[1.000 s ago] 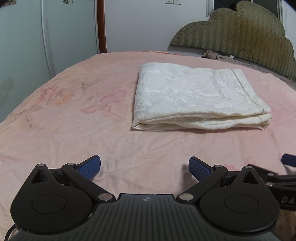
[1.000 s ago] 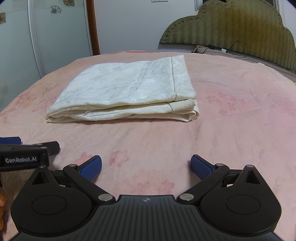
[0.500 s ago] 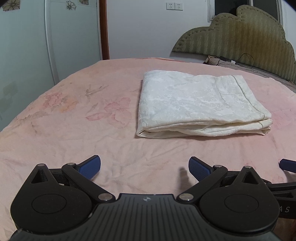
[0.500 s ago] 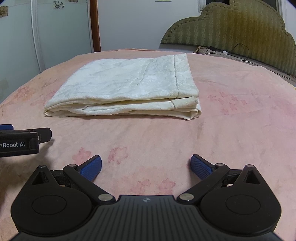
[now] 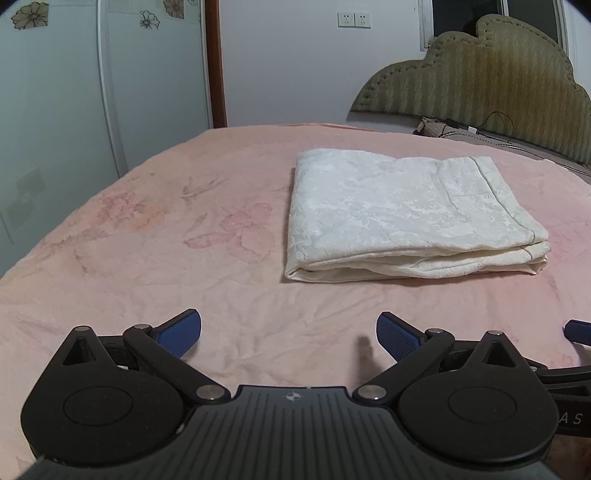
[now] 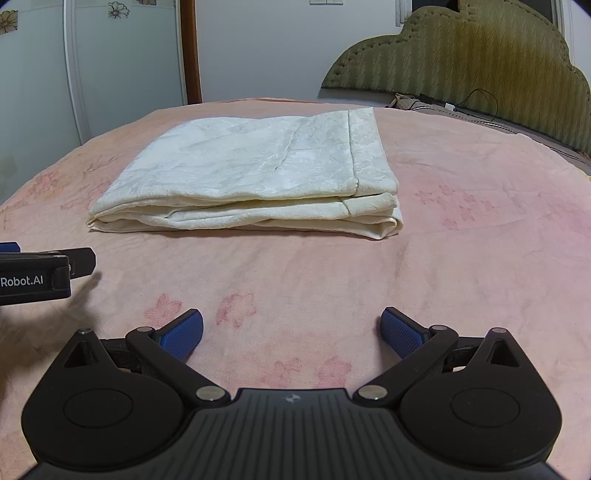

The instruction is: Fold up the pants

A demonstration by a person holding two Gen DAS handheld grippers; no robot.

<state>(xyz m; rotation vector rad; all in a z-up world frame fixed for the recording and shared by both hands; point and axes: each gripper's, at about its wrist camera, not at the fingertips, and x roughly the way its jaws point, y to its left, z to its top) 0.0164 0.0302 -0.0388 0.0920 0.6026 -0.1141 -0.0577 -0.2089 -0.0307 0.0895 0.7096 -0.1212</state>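
A cream-white pair of pants with a faint damask pattern (image 5: 410, 218) lies folded into a flat, layered rectangle on a bed covered by a pink blanket printed with pale red flowers (image 5: 184, 258), its stacked edges facing the cameras and a stitched hem band running along its right side. The left hand-held gripper (image 5: 289, 332) hovers low over the blanket just short of the bundle, its blue ribbed pads (image 5: 179, 332) spread wide and holding nothing. The right hand-held gripper (image 6: 291, 330) sits beside it in the same pose, jaws fully apart and empty, with the folded pants (image 6: 258, 173) directly ahead and slightly to its left, clear of both tools. In the right wrist view, the black body of the left hand-held gripper (image 6: 40, 275) enters from the left edge, lettered "Robot.AI"; in the left wrist view, one blue tip of the right hand-held gripper (image 5: 578, 331) shows at the right edge. Beyond the bed stand an olive-green scalloped upholstered headboard (image 5: 491, 77), a white wall with a double socket (image 5: 354, 19), a brown wooden door frame (image 5: 216, 62) and pale frosted wardrobe doors dotted with flower stickers (image 5: 74, 92). A black cable (image 6: 476, 101) trails along the bed's far edge below the headboard.
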